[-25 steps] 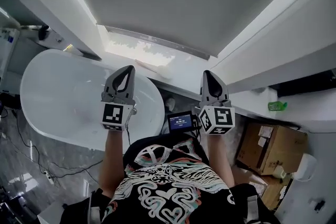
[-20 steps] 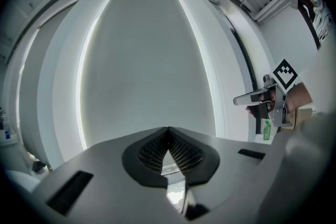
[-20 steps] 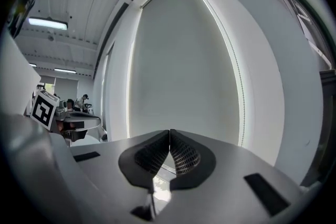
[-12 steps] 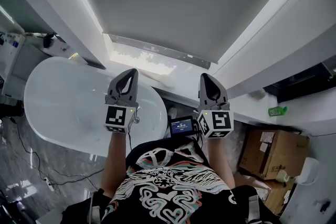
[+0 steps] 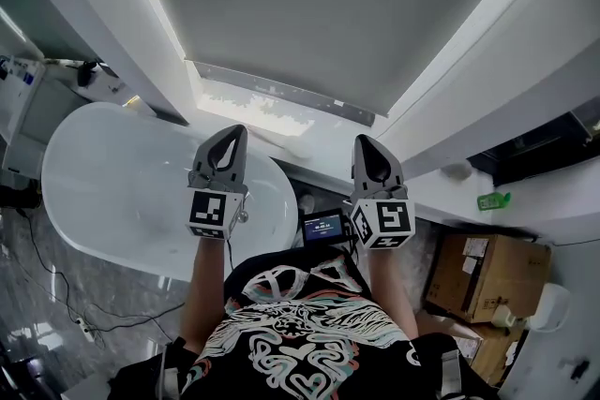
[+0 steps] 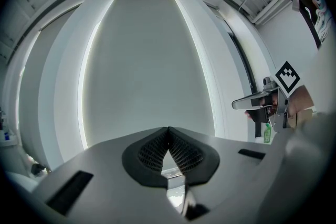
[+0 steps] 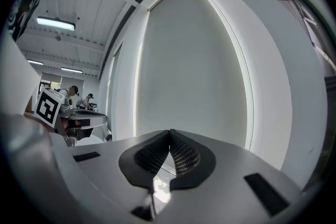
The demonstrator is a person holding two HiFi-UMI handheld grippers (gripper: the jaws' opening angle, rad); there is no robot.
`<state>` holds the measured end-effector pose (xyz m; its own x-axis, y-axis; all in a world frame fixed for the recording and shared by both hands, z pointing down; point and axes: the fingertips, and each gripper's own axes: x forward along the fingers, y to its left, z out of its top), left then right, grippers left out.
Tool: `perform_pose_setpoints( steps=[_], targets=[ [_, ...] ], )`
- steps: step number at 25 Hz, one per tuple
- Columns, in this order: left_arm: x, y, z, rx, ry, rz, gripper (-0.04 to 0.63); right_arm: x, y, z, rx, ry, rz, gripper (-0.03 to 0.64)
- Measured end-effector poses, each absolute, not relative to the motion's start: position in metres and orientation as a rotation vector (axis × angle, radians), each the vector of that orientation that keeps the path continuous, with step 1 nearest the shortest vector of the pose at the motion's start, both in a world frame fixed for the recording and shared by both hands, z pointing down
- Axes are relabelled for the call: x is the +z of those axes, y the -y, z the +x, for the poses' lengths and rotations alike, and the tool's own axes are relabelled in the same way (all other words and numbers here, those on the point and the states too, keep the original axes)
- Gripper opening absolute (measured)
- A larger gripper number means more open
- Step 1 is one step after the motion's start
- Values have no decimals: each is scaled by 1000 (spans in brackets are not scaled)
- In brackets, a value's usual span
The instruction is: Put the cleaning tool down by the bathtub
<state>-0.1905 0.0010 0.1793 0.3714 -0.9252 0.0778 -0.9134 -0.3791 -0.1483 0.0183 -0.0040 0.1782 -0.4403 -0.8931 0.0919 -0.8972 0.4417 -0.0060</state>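
Bathrm w/ white bathtub (image 5: 112, 173), rim partly behind left hand-held gripper (image 5: 234, 130)

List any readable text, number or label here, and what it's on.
Nothing legible.
On small dark screen: digits, too small to read.
On brown cardboard box: white labels, blurred.
On small green bottle: print unreadable.
On left gripper and right gripper cubes: black-and-white square patterns, no letters.

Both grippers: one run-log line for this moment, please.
left gripper: shut, empty | right gripper: shut, empty | bathtub: beneath left gripper | cleaning tool: not in view
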Motion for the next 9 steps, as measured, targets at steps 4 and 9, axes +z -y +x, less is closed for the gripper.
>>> perform_pose_setpoints(
  steps=[4, 9],
  targets=[
    [185, -3, -188, -253, -1709, -2545, 17, 178, 2, 22, 85, 2606, 1622, 28],
    [178, 5, -184, -206, -1707, -2545, 17, 177, 7, 26, 91, 2605, 1629, 28]
  ],
)
